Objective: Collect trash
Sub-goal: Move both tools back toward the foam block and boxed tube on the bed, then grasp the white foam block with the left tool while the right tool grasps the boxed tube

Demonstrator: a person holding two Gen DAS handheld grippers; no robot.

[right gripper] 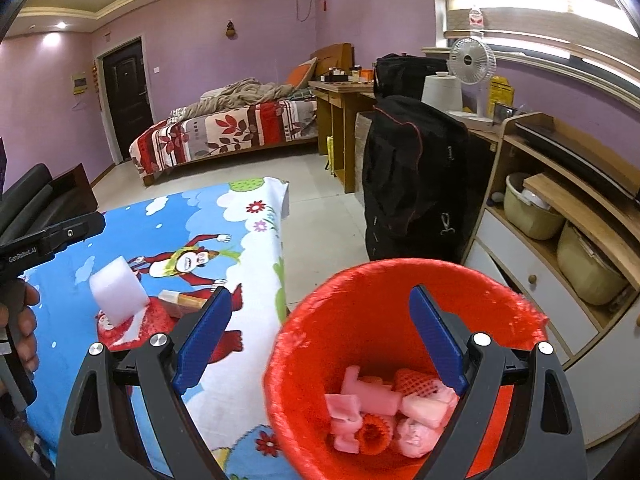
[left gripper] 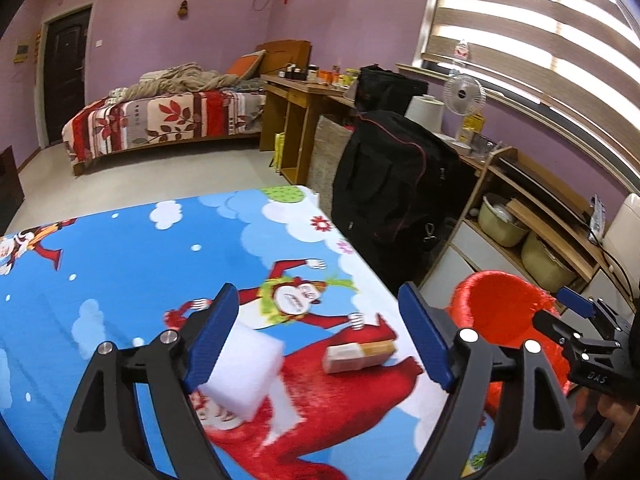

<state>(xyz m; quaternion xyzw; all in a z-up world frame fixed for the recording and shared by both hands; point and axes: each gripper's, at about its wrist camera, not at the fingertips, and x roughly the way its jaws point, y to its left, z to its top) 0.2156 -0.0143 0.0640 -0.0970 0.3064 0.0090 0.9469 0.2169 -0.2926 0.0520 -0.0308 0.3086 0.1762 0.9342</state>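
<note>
A white foam block (left gripper: 242, 372) lies on the cartoon-print tablecloth (left gripper: 120, 264), touching the inner side of my left finger. A small tan and orange packet (left gripper: 360, 356) lies to its right. My left gripper (left gripper: 324, 336) is open above them, both between its jaws. In the right wrist view the foam block (right gripper: 116, 292) and packet (right gripper: 180, 302) lie on the cloth to the left. My right gripper (right gripper: 320, 340) is open and empty over the rim of the red bin (right gripper: 360, 300), which holds several foam scraps (right gripper: 384, 412). The red bin (left gripper: 496, 312) stands right of the table.
A black bag (right gripper: 412, 176) stands beyond the bin. A wooden shelf unit (right gripper: 560, 216) with pots is at the right. A bed (right gripper: 228, 128) and a desk (right gripper: 340, 92) stand at the far wall. The table's right edge (right gripper: 282, 264) runs beside the bin.
</note>
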